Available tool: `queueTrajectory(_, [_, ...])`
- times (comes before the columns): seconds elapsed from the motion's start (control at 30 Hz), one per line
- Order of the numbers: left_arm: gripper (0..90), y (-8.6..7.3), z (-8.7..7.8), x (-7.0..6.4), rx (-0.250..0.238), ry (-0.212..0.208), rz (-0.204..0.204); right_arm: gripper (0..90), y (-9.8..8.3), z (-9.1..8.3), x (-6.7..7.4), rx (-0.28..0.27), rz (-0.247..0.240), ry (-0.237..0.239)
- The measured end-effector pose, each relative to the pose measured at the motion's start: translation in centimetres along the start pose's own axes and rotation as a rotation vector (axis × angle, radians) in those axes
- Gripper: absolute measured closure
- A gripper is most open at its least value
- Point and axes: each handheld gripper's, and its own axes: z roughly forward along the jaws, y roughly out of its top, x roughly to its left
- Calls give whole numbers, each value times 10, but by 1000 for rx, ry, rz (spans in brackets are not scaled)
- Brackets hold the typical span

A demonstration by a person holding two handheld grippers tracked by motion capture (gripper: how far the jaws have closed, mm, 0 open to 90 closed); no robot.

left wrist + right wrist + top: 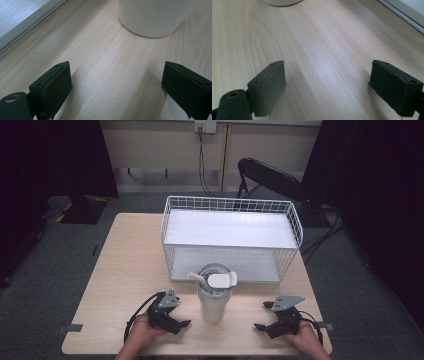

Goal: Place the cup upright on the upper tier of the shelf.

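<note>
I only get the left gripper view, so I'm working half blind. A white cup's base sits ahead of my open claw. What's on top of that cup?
Observer: The cup is a tall tumbler with a lid on it, and a straw sticks out of the lid.
Operator: Where's my other claw?
Observer: The right claw is open, low over the table on the cup's far side, and not touching the cup.
Operator: And behind the cup?
Observer: A two-level white wire rack stands just behind it.
</note>
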Motion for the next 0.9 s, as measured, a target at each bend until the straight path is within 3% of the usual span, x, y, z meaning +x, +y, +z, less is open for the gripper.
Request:
queueTrajectory(0.3, [90,0,0,0,2,8,-8,128,0,0,0,-1,1,2])
queueTrajectory(0.43, [160,1,-2,1,-13,12,-39,128,0,0,0,-1,1,2])
queueTrajectory(0.57, [163,2,-8,1,-58,-2,-62,128,0,0,0,-1,1,3])
queueTrajectory(0.7, [163,10,-11,-3,-108,-23,-51,129,0,0,-1,-1,-1,5])
queueTrajectory(0.9, [163,21,-10,-11,-144,-64,-32,128,0,-1,-1,-1,-4,9])
